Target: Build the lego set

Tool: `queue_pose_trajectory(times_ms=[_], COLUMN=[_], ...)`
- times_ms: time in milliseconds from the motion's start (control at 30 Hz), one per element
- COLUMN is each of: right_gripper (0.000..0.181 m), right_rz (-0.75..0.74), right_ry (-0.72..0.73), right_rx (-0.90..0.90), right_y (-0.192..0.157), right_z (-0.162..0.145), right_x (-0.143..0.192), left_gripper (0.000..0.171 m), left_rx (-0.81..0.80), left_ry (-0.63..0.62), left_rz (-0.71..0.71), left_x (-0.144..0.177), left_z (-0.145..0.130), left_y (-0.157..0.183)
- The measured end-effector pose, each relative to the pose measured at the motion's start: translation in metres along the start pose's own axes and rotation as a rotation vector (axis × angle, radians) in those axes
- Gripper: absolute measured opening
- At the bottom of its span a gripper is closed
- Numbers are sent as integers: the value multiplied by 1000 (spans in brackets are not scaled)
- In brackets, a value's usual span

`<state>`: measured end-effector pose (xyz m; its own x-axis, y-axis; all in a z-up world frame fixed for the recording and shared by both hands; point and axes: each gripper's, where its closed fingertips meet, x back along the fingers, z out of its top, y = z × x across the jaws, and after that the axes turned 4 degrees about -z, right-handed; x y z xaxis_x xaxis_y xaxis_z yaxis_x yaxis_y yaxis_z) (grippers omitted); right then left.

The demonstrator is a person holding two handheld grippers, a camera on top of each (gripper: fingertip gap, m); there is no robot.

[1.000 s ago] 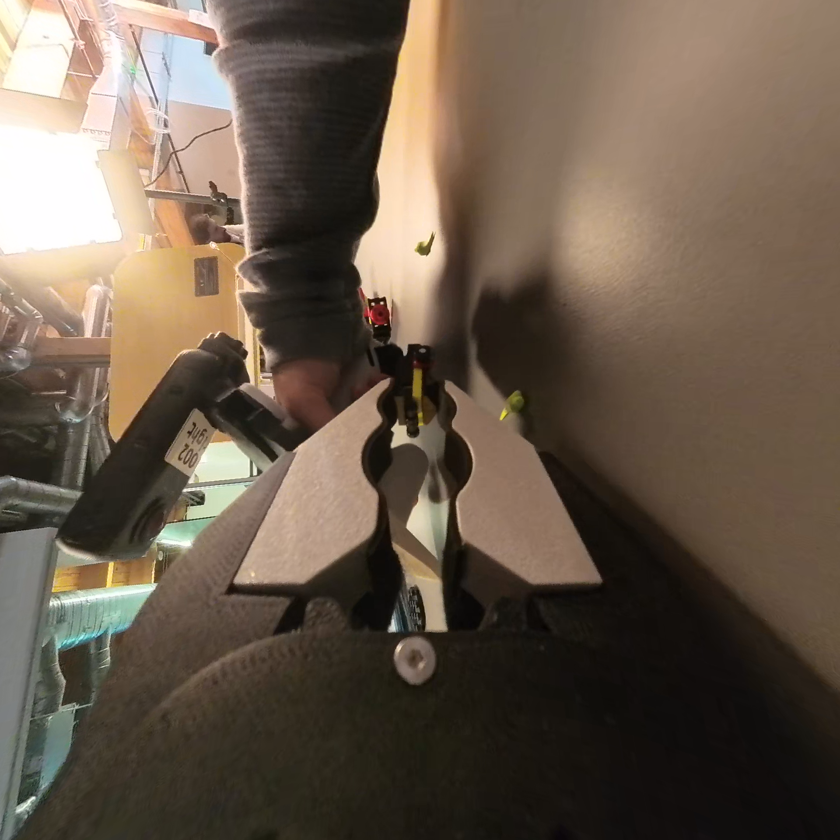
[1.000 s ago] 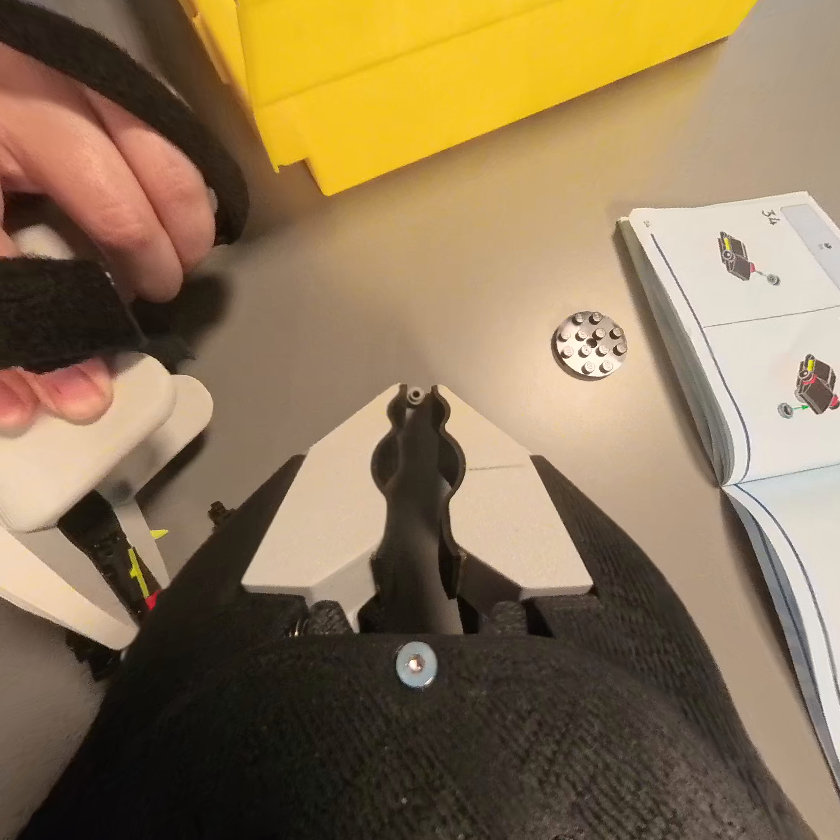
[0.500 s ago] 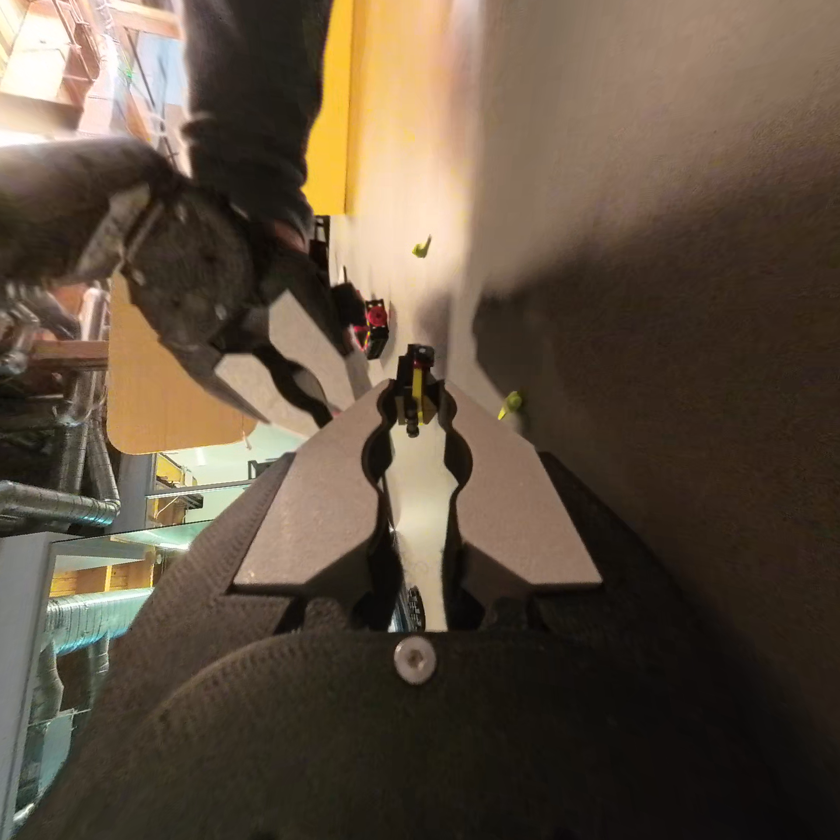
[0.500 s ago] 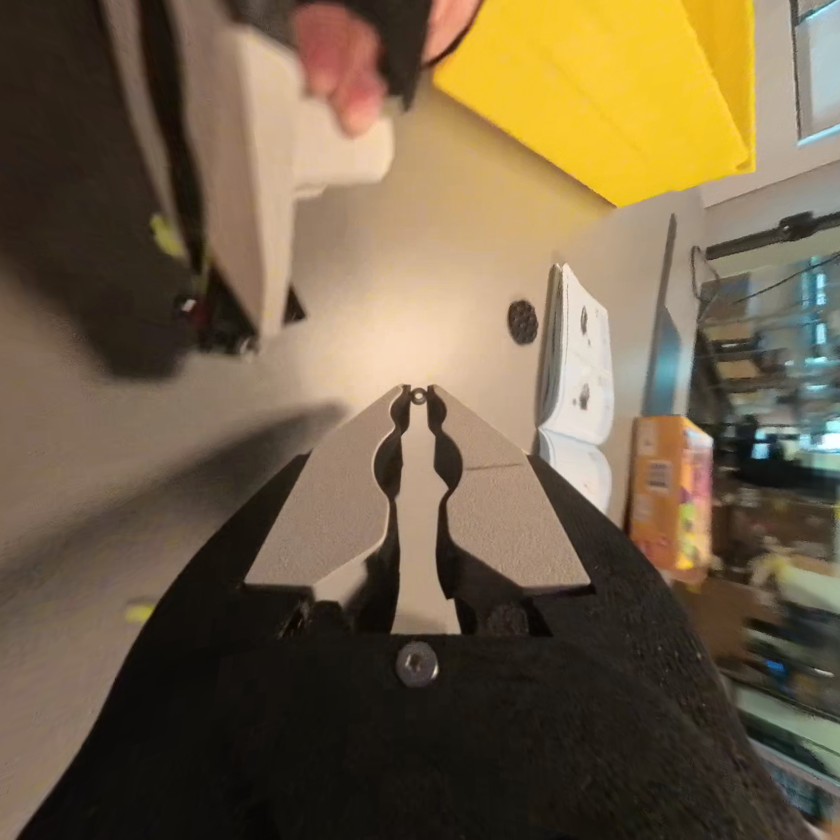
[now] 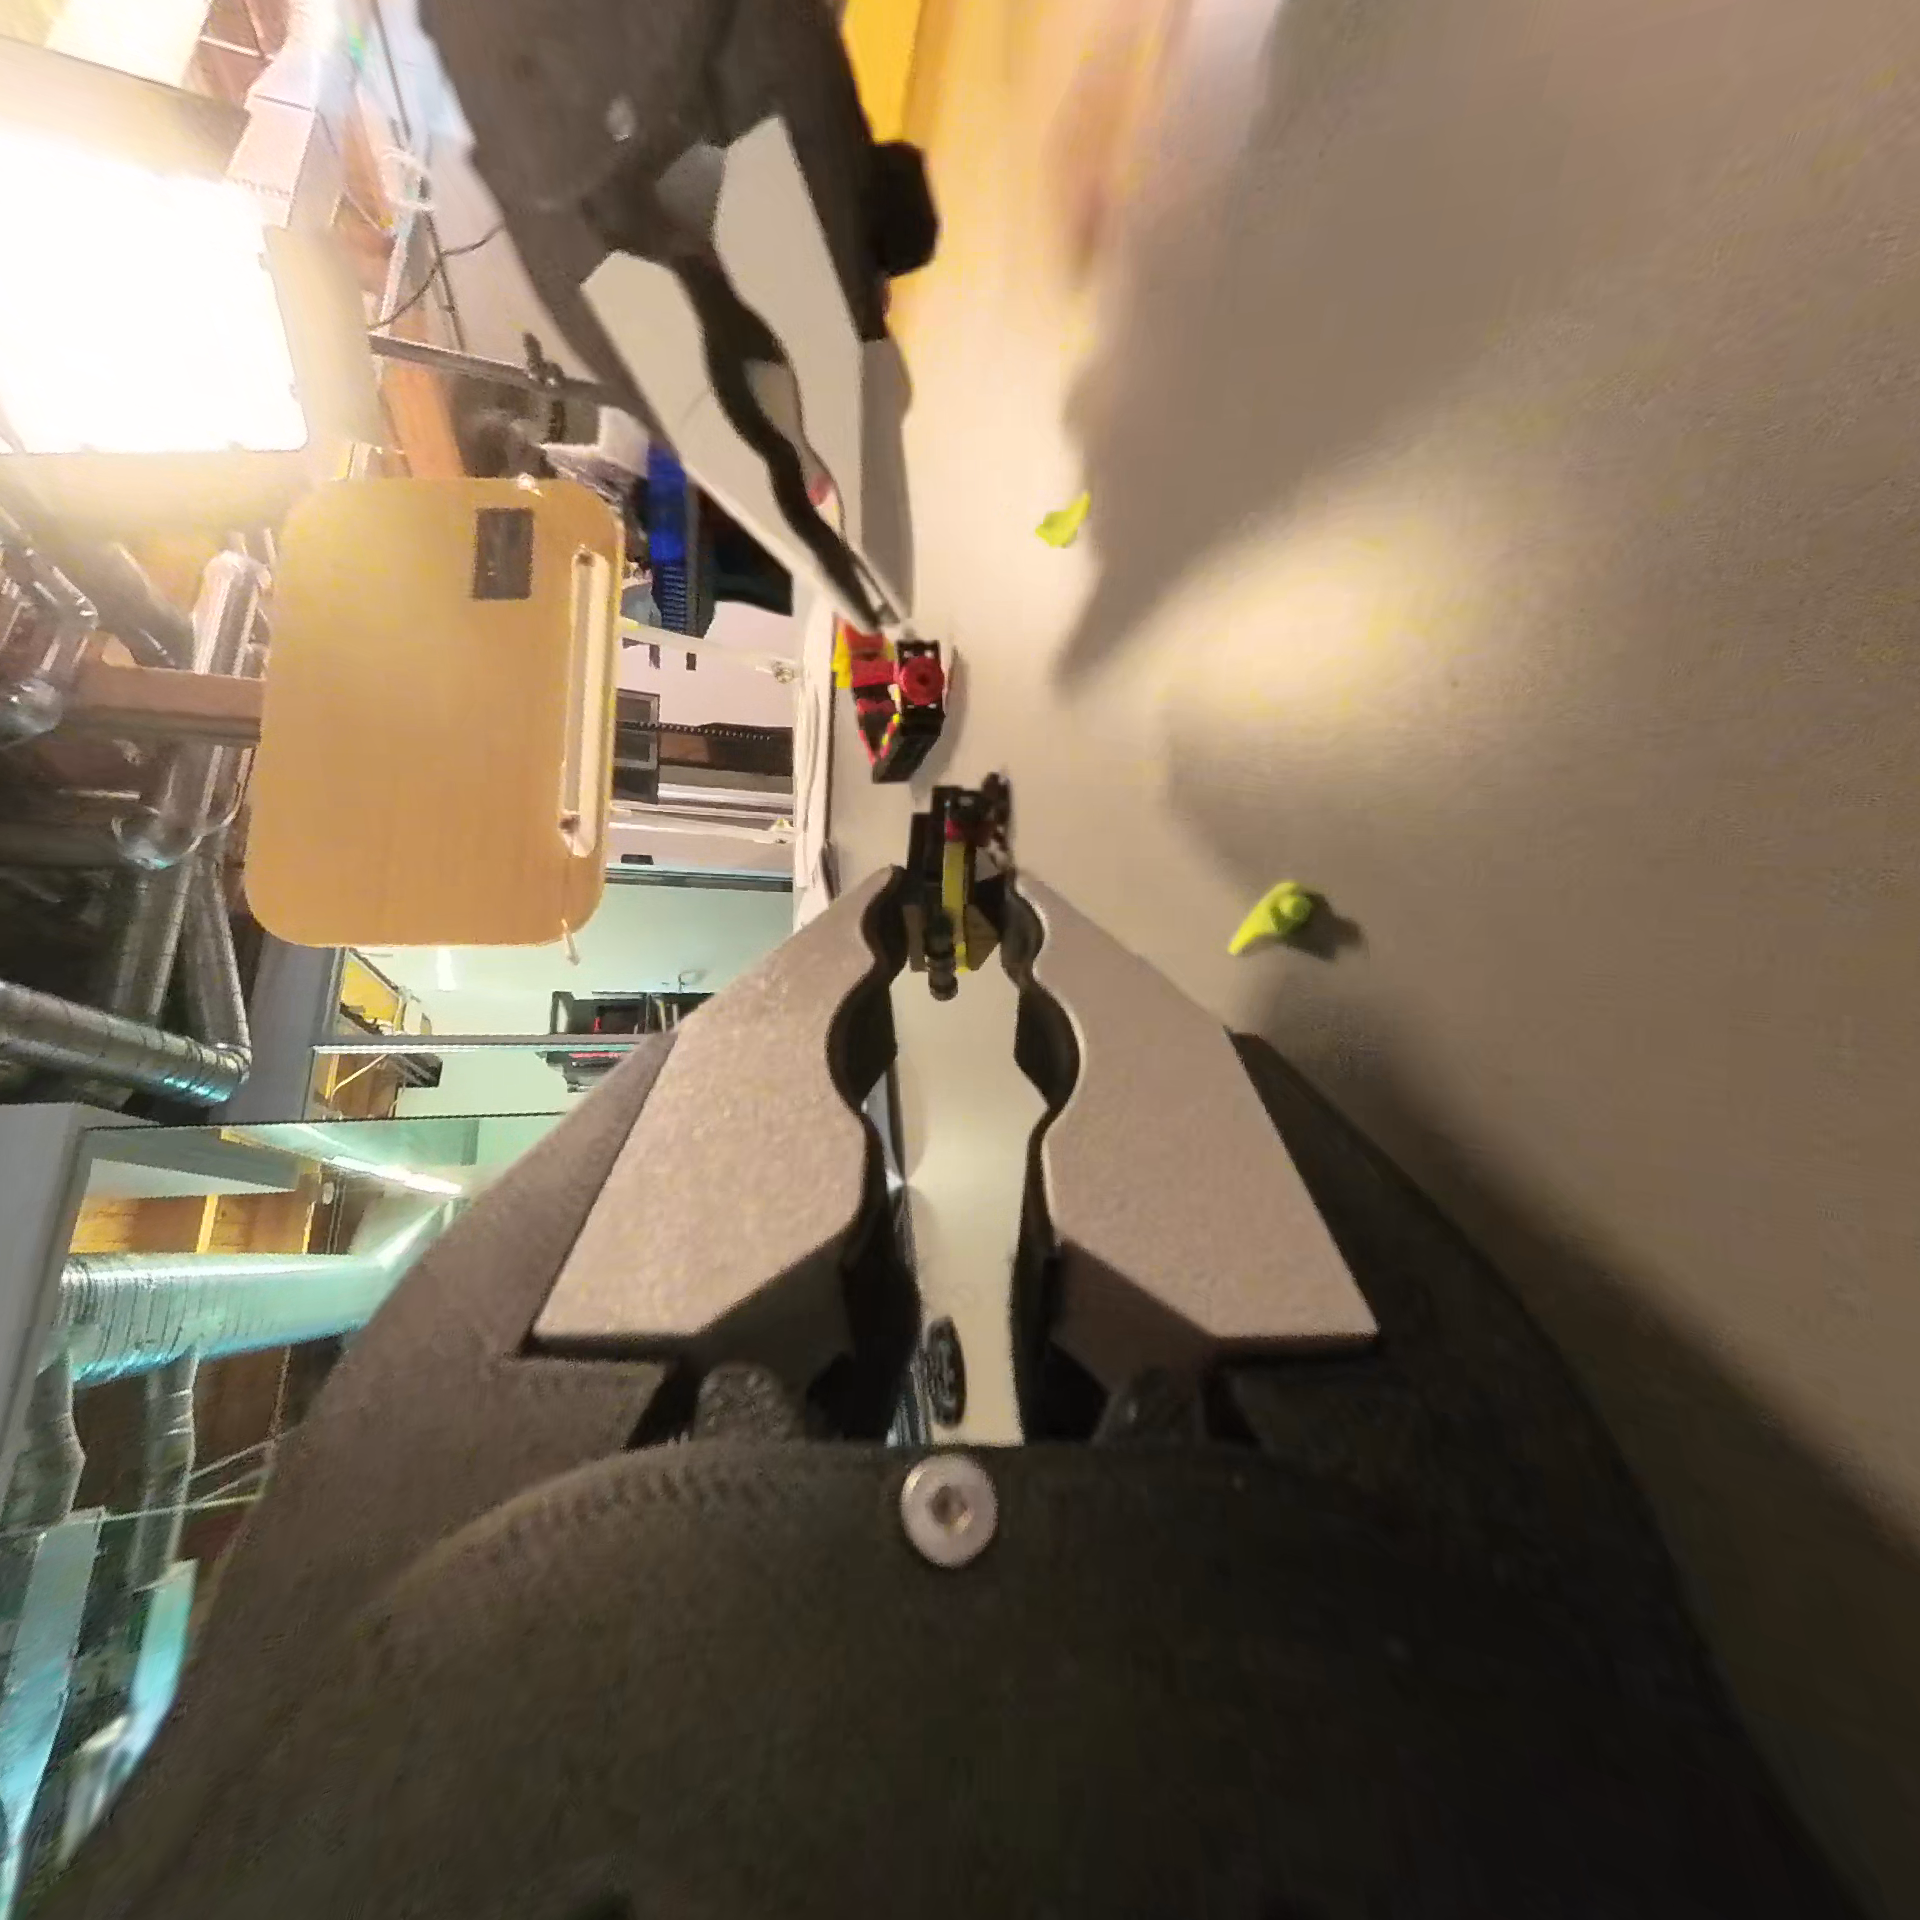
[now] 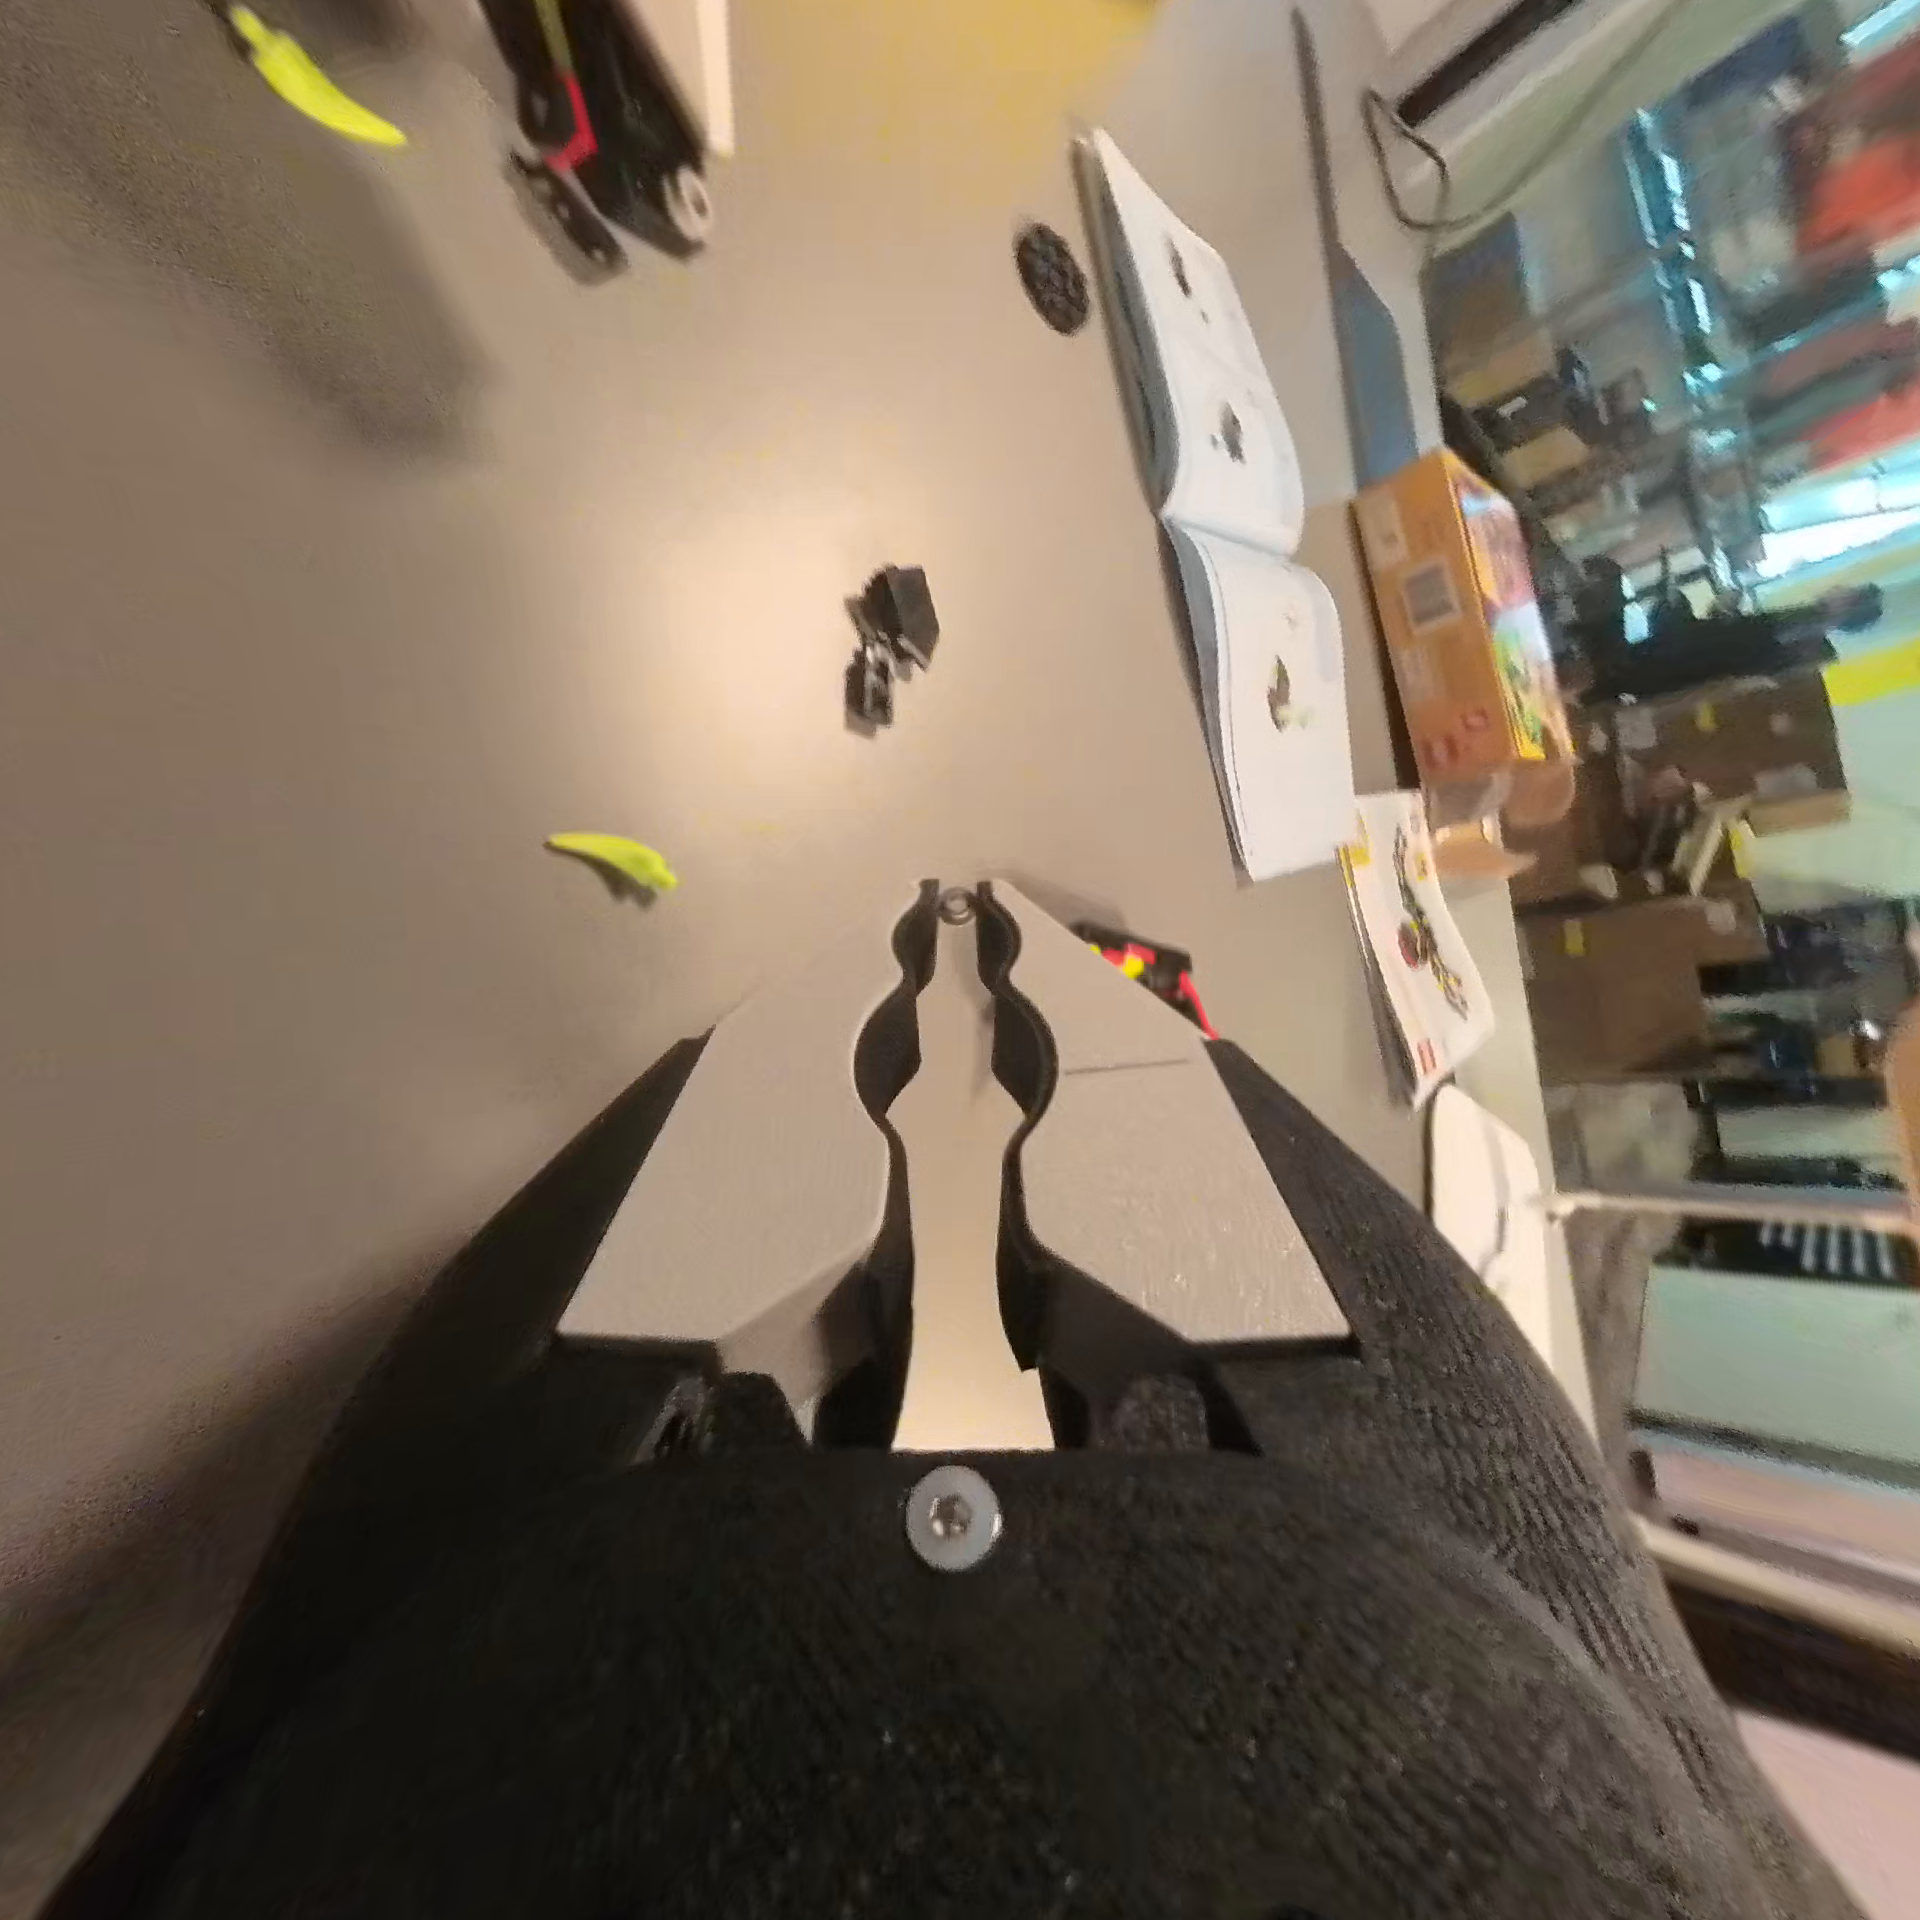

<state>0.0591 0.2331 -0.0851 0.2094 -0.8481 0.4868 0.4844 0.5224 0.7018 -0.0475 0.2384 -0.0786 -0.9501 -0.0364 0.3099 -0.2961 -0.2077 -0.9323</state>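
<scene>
The right gripper (image 6: 958, 902) is closed down to a narrow gap on a tiny grey ring-shaped piece (image 6: 957, 906), pinched at the very tips of its fingers. The left gripper (image 5: 954, 902) is likewise clamped, holding a small black sub-assembly with a yellow strip and a red spot (image 5: 958, 868) that sticks out past its tips. Both tools are tilted so that the table (image 6: 416, 644) runs up the frame in each view. In the left wrist view the right gripper appears farther off, its tips reaching down near a red-and-black assembly (image 5: 906, 698) lying on the table. Loose parts lie around: lime-green claw pieces (image 6: 615, 860), a small black cluster (image 6: 891, 642) and a dark round plate (image 6: 1051, 278) just beside the open instruction booklet (image 6: 1236, 499), with the orange set box (image 6: 1455, 613) beyond it. The step in hand looks like fitting the small ring onto one of the partial builds, though which of the two builds cannot be told. The next move calls for lining up the ring's hole squarely with its peg or stud, steadying the receiving piece with the other gripper, and pressing straight on; the ring is so small and so lightly held that a skewed push could flick it out.
</scene>
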Motion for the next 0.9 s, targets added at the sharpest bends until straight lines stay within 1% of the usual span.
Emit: queue_pose_trajectory(times_ms=[67, 200, 267, 333, 400, 467, 567, 633, 700, 800, 900], right_gripper=[5, 5, 5, 5, 5, 5, 5, 6, 7, 7, 7], right_rz=[-49, -101, -138, -189, -194, -153, -41, 83, 181, 278, 303], right_ry=[1, 21, 50, 100, 129, 147, 157, 185, 194, 156, 78], right_rx=[-42, -87, -108, -127, -152, -182, -233, -331, -426, -511, -518], right_y=[4, 13, 21, 27, 28, 22, 8, -3, -9, -17, -24], right_z=[-12, -23, -26, -27, -28, -29, -27, -20, -17, -23, -34], right_x=[4, 12, 14, 16, 16, 14, 15, 19, 25, 29, 25], left_gripper=[16, 16, 16, 16, 16, 16, 16, 16, 16, 16, 16], left_rx=[56, 145, 175, 136, 113, 126, 110, 78, 86, 114, 48], left_ry=[22, 33, 9, -62, -109, -125, -103, -75, -45, 10, -3], left_rz=[13, 67, 118, 214, 239, 222, 177, 130, 102, 54, 14], left_x=[-9, -41, -58, -68, -78, -85, -83, -80, -76, -76, -78], left_z=[5, 14, 15, 7, 0, -2, -1, 2, 8, 23, 26], left_y=[-8, -34, -47, -61, -63, -60, -49, -38, -33, -26, -15])
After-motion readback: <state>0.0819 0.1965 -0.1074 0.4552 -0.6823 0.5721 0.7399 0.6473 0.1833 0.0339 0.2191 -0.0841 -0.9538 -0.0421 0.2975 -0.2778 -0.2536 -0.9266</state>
